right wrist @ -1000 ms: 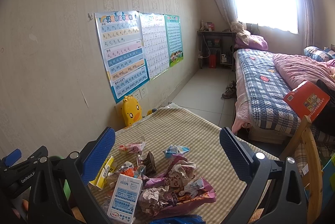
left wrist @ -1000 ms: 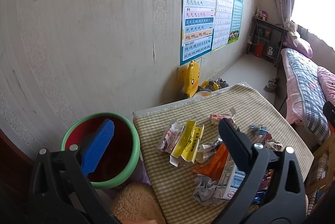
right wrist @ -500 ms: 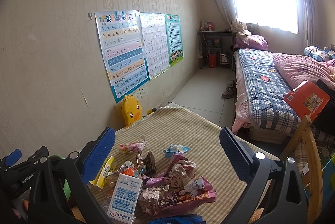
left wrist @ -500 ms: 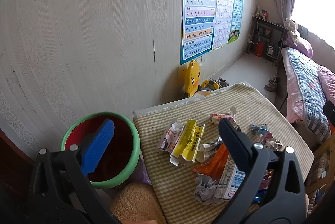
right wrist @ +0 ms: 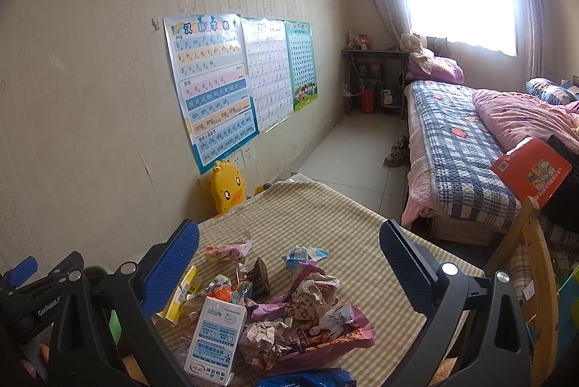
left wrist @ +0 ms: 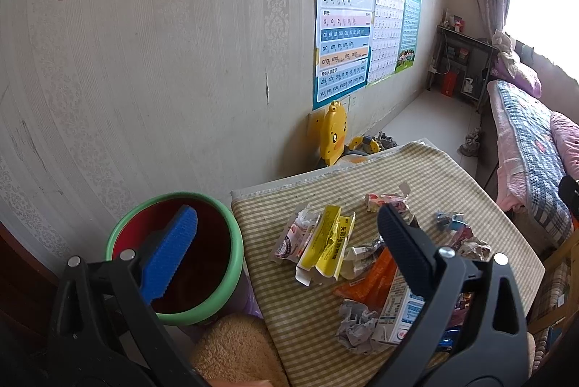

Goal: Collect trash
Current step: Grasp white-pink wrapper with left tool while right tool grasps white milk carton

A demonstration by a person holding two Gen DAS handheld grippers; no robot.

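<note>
Heap of crumpled wrappers and cartons (right wrist: pixel 289 307) piled at the 6 o'clock end of the checked-cloth surface (right wrist: pixel 325 213), nothing yet lifted. Within it: white-and-blue milk carton (right wrist: pixel 215 340) at 7 o'clock, torn yellow box (left wrist: pixel 327 242) toward 9 o'clock beside a flattened pink-white sachet (left wrist: pixel 295 235), orange foil packet (left wrist: pixel 369 282), grey paper ball (left wrist: pixel 356 318), purple-pink snack bag (right wrist: pixel 325 332) at the near edge. Probably dumped together for sorting, hence the overlap and few clean edges to pinch.

Red bucket with green rim (left wrist: pixel 231 242) standing off the surface's 9 o'clock side, mouth open upward, likely set there as the drop point; short carry from the heap. Tan fuzzy thing (left wrist: pixel 235 350) just below it, identity unclear.

Left gripper (left wrist: pixel 286 235) spread wide and empty, one blue pad over the bucket, the other over the heap. Right gripper (right wrist: pixel 289 256) likewise spread wide, empty, framing the heap from above.

Far half of the surface toward 12 o'clock bare, giving room to drag pieces apart. Wall close at 9 o'clock; wooden chair back (right wrist: pixel 535 278) and bed (right wrist: pixel 466 155) crowding 3 o'clock. Near-edge pieces at risk of sliding off.
</note>
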